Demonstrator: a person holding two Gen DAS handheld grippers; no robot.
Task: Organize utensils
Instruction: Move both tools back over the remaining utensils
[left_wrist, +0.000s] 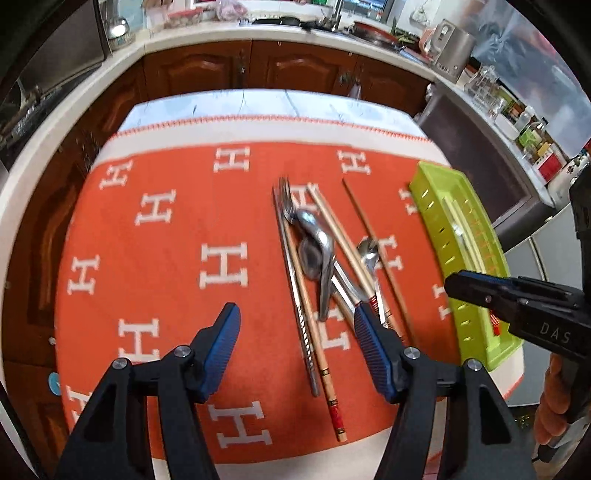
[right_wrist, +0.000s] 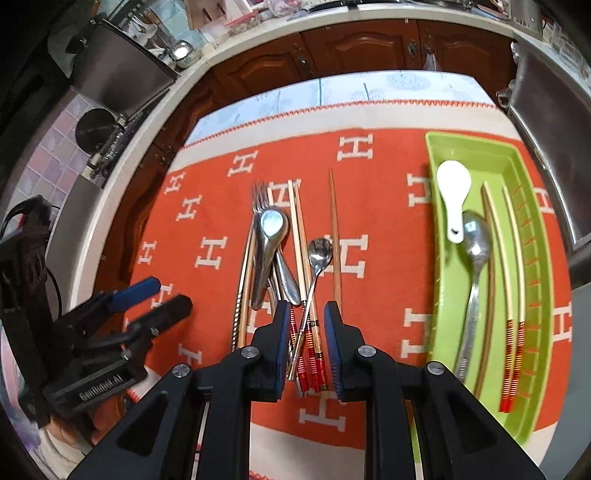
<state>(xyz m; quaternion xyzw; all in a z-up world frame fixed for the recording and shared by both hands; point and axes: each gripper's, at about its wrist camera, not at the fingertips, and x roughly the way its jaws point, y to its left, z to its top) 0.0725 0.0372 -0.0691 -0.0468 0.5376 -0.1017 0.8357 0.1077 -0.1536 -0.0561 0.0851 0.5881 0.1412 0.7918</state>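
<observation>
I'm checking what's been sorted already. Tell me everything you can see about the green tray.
The green tray is a long, shallow, lime-green bin that looks like plastic, with slots cut along its side walls. It sits on the orange cloth at the table's right side, lengthwise away from the camera. Inside lie a white spoon, a metal spoon overlapping the white one's handle, and chopsticks with red-banded ends. Neither gripper touches it.

White "H" letters cover the orange cloth (left_wrist: 177, 266). The right gripper (left_wrist: 452, 286) reads "DAS"; the left gripper (right_wrist: 168, 295) "GenRobot.AI".
</observation>
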